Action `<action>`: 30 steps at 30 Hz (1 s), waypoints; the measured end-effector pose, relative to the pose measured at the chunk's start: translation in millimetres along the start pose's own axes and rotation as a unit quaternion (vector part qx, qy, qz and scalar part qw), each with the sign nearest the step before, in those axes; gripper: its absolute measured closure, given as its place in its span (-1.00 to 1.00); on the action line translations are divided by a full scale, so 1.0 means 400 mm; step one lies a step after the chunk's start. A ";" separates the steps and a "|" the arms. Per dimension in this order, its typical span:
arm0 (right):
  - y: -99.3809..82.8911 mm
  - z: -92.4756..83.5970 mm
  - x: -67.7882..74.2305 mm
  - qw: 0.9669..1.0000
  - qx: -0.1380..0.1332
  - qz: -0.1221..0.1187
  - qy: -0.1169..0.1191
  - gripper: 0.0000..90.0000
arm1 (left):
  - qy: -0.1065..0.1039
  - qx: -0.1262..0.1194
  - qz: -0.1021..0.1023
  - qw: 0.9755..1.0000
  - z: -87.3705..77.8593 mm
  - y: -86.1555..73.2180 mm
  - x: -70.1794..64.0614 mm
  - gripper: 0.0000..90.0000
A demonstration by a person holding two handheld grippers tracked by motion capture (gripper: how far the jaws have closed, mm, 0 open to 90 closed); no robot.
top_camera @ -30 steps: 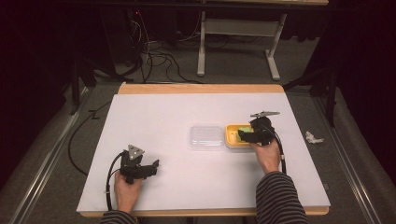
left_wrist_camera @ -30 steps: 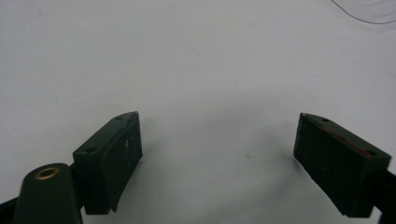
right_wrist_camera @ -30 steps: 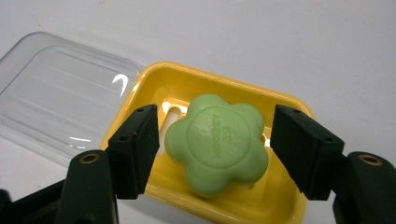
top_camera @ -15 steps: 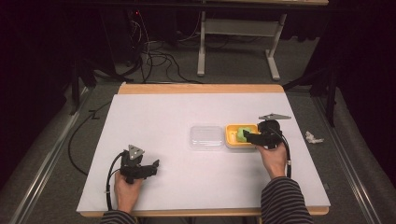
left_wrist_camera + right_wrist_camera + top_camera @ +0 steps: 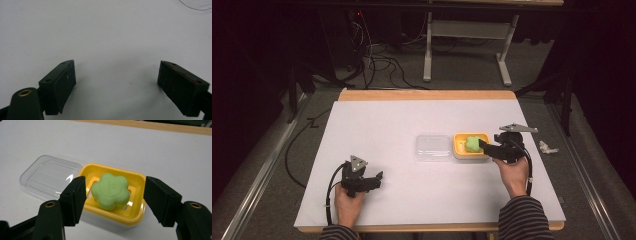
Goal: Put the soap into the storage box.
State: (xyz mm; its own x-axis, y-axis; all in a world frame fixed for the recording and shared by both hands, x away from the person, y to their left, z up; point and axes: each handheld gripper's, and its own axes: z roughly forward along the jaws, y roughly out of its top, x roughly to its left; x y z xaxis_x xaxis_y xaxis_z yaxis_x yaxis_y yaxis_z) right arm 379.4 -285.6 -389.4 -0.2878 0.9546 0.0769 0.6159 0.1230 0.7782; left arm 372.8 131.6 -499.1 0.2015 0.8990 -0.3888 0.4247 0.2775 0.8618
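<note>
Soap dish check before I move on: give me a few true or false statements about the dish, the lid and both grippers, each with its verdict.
1. The green soap lies in the yellow dish. True.
2. The clear lid sits on top of the dish. False: it lies on the table beside the dish.
3. The right gripper is clamped on the soap. False: its jaws stand open on either side of it, apart from it.
4. The left gripper is open over bare table. True.
5. The left gripper is next to the dish. False: in the high view it is near the table's front left, well away from it.
</note>
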 end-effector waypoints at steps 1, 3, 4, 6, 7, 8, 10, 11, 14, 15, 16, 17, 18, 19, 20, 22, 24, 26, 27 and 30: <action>-0.002 -0.005 -0.002 1.000 -0.002 0.000 -0.001 -0.21 | 0.000 0.000 0.000 1.000 0.000 0.000 0.000 -0.65; -0.007 -0.016 -0.005 1.000 -0.008 0.005 -0.001 -0.21 | 0.000 0.000 -0.001 1.000 0.000 0.000 0.000 -0.65; -0.010 -0.023 -0.007 1.000 -0.011 0.010 0.000 -0.21 | 0.000 0.000 -0.001 1.000 0.000 0.000 0.000 -0.65; -0.015 -0.035 -0.012 1.000 -0.017 0.020 0.008 -0.22 | 0.000 0.001 -0.002 1.000 0.000 0.001 0.001 -0.65; -0.016 -0.041 -0.012 1.000 -0.021 0.020 0.008 -0.22 | 0.000 0.000 -0.003 1.000 0.000 0.001 0.001 -0.65; -0.018 -0.047 -0.014 1.000 -0.025 0.016 0.007 -0.23 | 0.000 0.000 -0.003 1.000 -0.001 0.001 0.001 -0.65; -0.022 -0.060 -0.015 0.999 -0.030 0.021 0.008 -0.25 | -0.001 -0.002 -0.006 1.000 0.000 0.002 0.000 -0.65; -0.024 -0.066 -0.015 0.999 -0.033 0.020 0.008 -0.25 | -0.001 0.000 -0.005 1.000 -0.001 0.002 0.001 -0.65; -0.030 -0.079 -0.013 0.999 -0.035 0.021 0.009 -0.26 | -0.001 -0.003 -0.007 1.000 0.000 0.002 0.000 -0.65; -0.033 -0.082 -0.015 0.999 -0.037 0.016 0.010 -0.26 | 0.000 -0.001 -0.006 1.000 0.000 0.002 0.001 -0.65; -0.035 -0.086 -0.012 0.999 -0.036 0.020 0.010 -0.26 | 0.000 -0.001 -0.007 1.000 0.000 0.002 0.001 -0.65; -0.037 -0.088 -0.012 0.999 -0.037 0.016 0.012 -0.26 | 0.000 -0.001 -0.007 1.000 -0.001 0.002 0.001 -0.65; -0.039 -0.090 -0.012 0.999 -0.037 0.014 0.013 -0.26 | 0.000 -0.001 -0.005 1.000 -0.001 0.002 0.002 -0.65; -0.042 -0.093 -0.010 0.999 -0.036 0.016 0.013 -0.26 | 0.000 -0.002 -0.004 1.000 -0.002 0.002 0.002 -0.65; -0.044 -0.095 -0.010 0.999 -0.037 0.015 0.014 -0.26 | 0.000 -0.002 -0.004 1.000 -0.002 0.002 0.002 -0.65; -0.047 -0.101 -0.008 0.999 -0.040 0.016 0.014 -0.26 | 0.000 -0.001 -0.005 1.000 -0.001 0.002 0.003 -0.65; -0.050 -0.107 -0.006 0.999 -0.042 0.017 0.015 -0.26 | 0.000 -0.001 -0.005 1.000 -0.002 0.002 0.002 -0.65; -0.055 -0.111 -0.006 0.999 -0.046 0.012 0.015 -0.26 | 0.001 -0.002 -0.005 1.000 -0.001 0.003 0.003 -0.65; -0.058 -0.113 -0.005 0.999 -0.044 0.016 0.014 -0.25 | 0.000 0.000 -0.006 1.000 -0.002 0.003 0.003 -0.65; -0.066 -0.116 -0.006 0.999 -0.043 0.016 0.012 -0.25 | -0.001 -0.003 -0.006 1.000 -0.002 0.003 0.003 -0.65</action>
State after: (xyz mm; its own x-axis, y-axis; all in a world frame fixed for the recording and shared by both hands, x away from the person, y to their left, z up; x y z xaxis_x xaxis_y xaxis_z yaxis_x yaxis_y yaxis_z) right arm 329.7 -303.6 -381.1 -0.2862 0.9510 0.1170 0.5604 0.0671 0.8255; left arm 372.8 133.4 -498.3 0.1976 0.8951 -0.3997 0.4213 0.2906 0.8591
